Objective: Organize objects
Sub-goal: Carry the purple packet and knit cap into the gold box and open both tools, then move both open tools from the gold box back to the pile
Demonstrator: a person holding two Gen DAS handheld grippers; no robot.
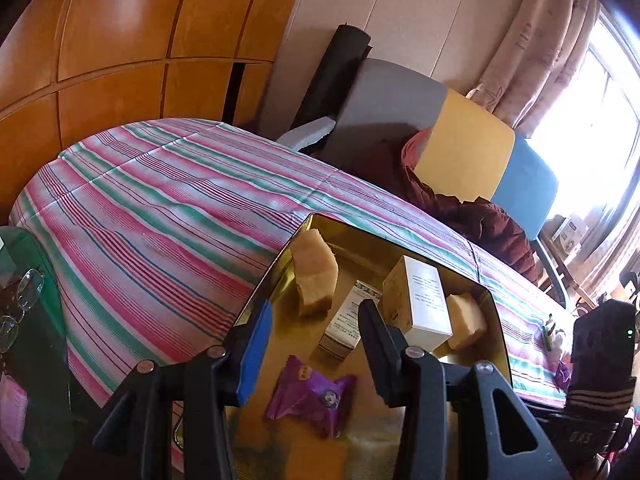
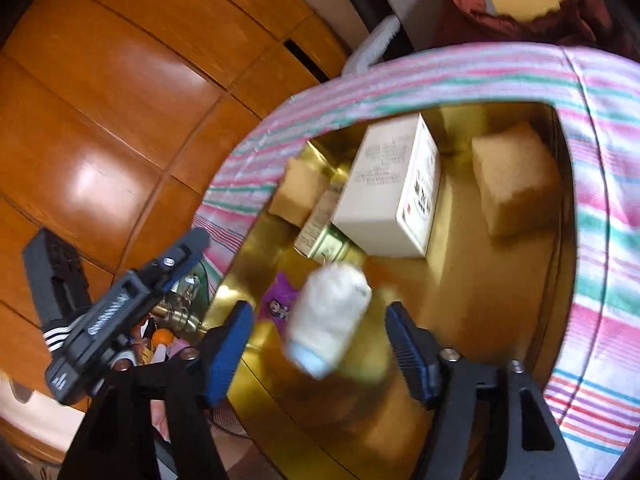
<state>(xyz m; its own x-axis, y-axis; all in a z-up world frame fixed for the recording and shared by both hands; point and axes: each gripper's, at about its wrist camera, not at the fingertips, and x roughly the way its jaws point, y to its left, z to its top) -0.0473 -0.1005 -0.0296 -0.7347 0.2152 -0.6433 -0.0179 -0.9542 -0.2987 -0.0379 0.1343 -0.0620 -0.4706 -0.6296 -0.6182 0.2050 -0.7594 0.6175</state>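
**Both tongs gape over gold tray as white bottle blurs between right jaws**

The right tongs (image 2: 320, 344) stand wide, a blurred white cylindrical bottle (image 2: 330, 316) between the blue pads (image 2: 228, 354), touching neither. The left tongs (image 1: 314, 344) are also wide and hold nothing, above a purple foil snack packet (image 1: 310, 396). Both hover over the shiny gold metal tray (image 1: 280, 260), which holds a tall white cardboard box (image 1: 426, 304), a small printed carton (image 1: 344, 326) beside it and two tan sponge blocks (image 1: 314, 276). The tray rests on a pink-and-green striped cloth (image 1: 160, 200).
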